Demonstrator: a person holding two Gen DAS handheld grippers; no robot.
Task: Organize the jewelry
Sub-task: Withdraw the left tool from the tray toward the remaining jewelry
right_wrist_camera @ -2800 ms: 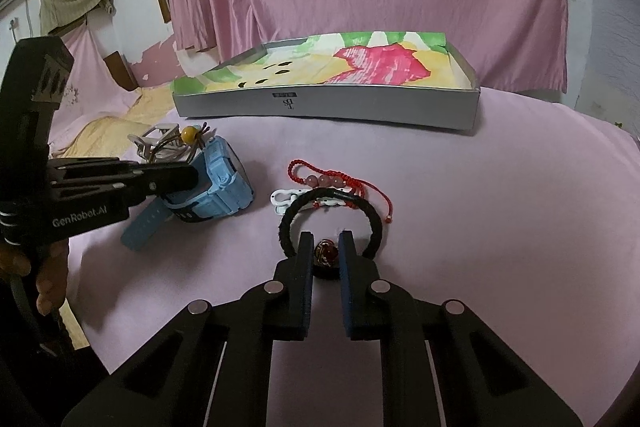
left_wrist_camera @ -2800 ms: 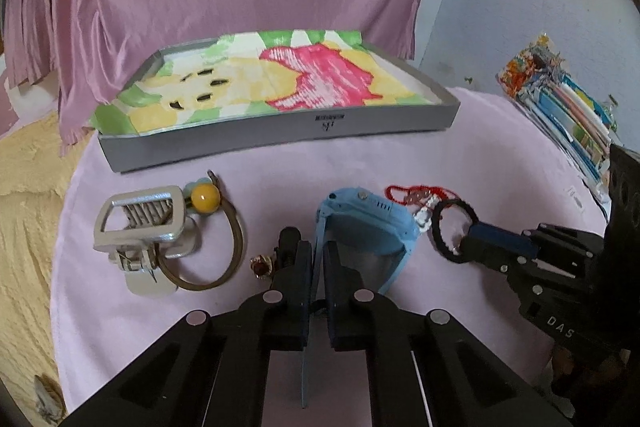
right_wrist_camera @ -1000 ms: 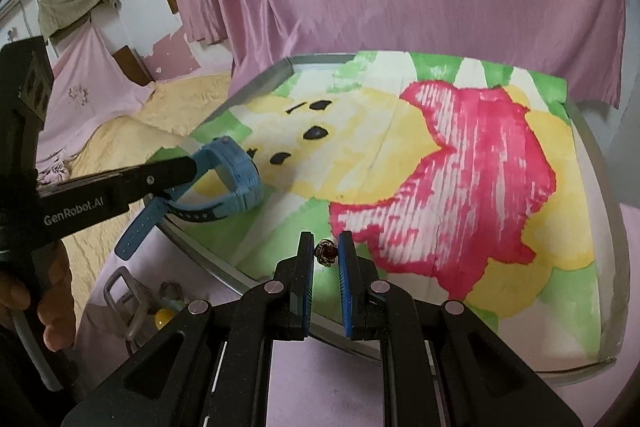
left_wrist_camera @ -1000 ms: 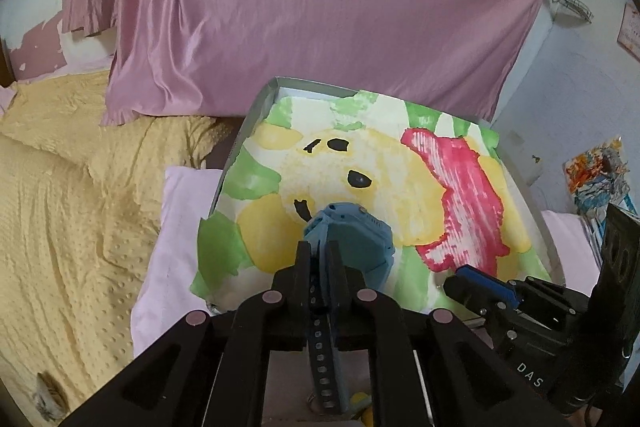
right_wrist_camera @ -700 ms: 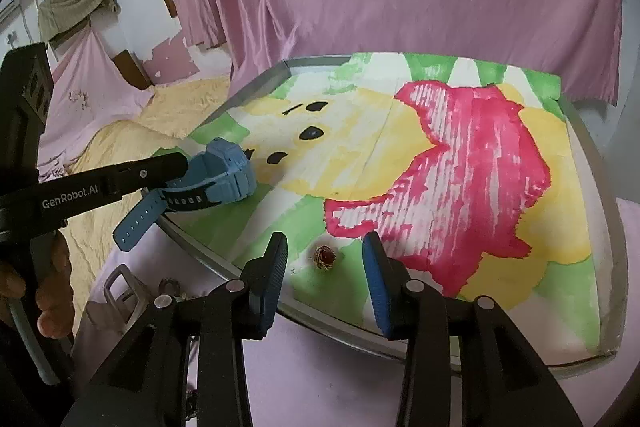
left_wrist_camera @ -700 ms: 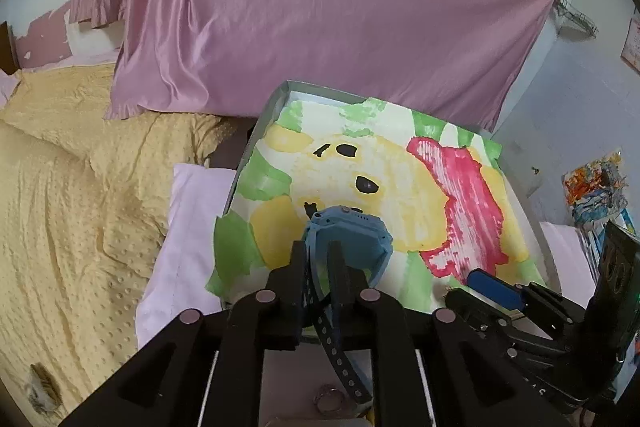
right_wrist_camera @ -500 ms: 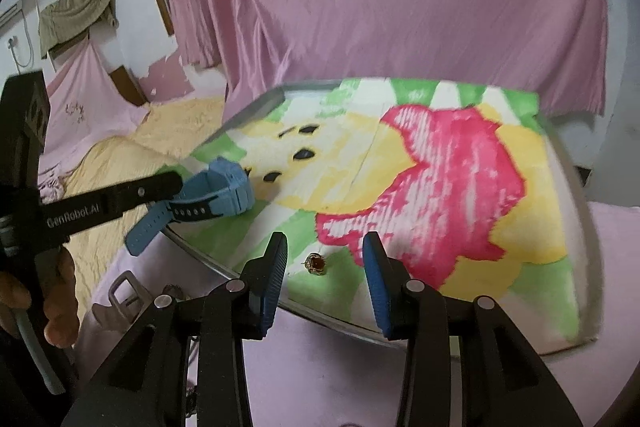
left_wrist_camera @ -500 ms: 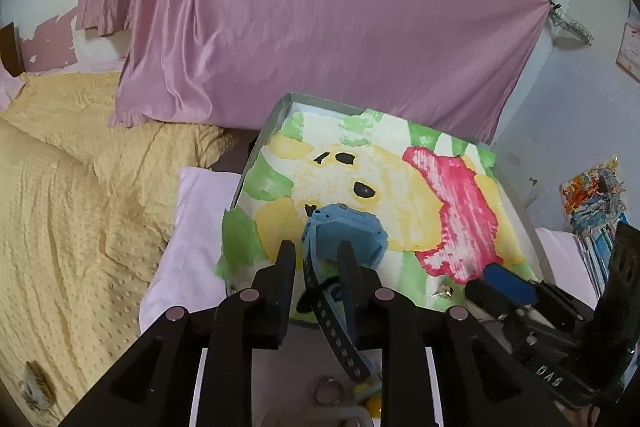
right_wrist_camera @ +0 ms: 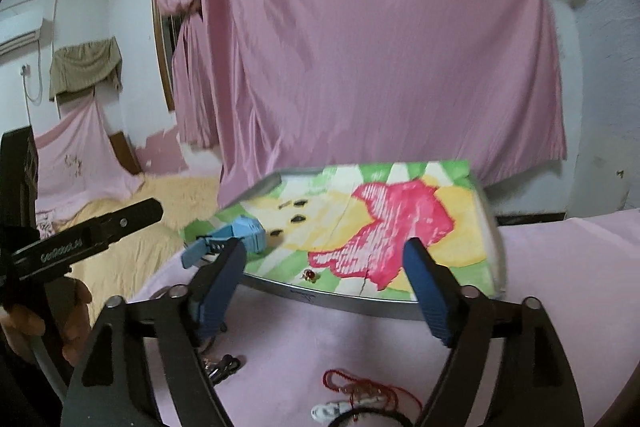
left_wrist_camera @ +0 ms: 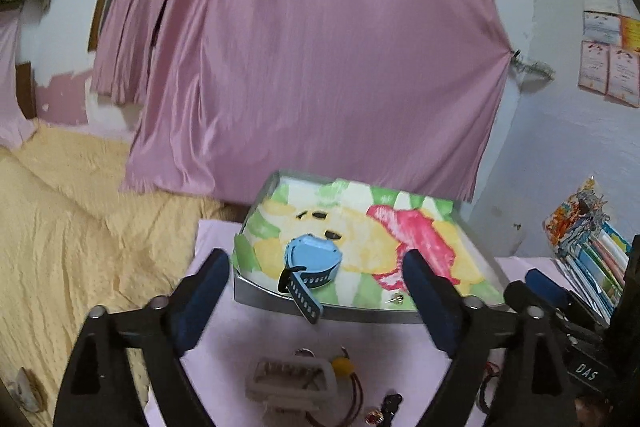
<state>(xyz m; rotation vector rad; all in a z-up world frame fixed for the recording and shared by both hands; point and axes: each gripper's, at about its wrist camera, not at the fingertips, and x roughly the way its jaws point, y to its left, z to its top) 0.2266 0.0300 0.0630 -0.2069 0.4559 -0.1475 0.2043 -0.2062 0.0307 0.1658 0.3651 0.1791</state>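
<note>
The blue watch (left_wrist_camera: 312, 259) lies in the grey tray (left_wrist_camera: 360, 313) on its painted liner, with its strap hanging over the front rim. A small red-stone ring (right_wrist_camera: 310, 275) rests near the tray's front edge (right_wrist_camera: 360, 303). My left gripper (left_wrist_camera: 316, 259) hangs back from the tray, its jaws opening wide with nothing pressed between the pads. My right gripper (right_wrist_camera: 324, 247) is likewise opening and empty, apart from the ring. The watch (right_wrist_camera: 248, 231) sits at the tray's left end in the right wrist view.
On the pink tablecloth in front lie a beige claw clip (left_wrist_camera: 292, 379), a yellow-bead bangle (left_wrist_camera: 340, 367), a red cord bracelet (right_wrist_camera: 368, 389), a white clip (right_wrist_camera: 332, 411) and a black bracelet (right_wrist_camera: 372, 417). Booklets (left_wrist_camera: 592, 247) stack at the right; a yellow bedspread (left_wrist_camera: 60, 227) lies left.
Both grippers went from shut to wide open. The watch and the ring were let go into the tray. Both grippers drew back and rose, tilting toward the curtain.
</note>
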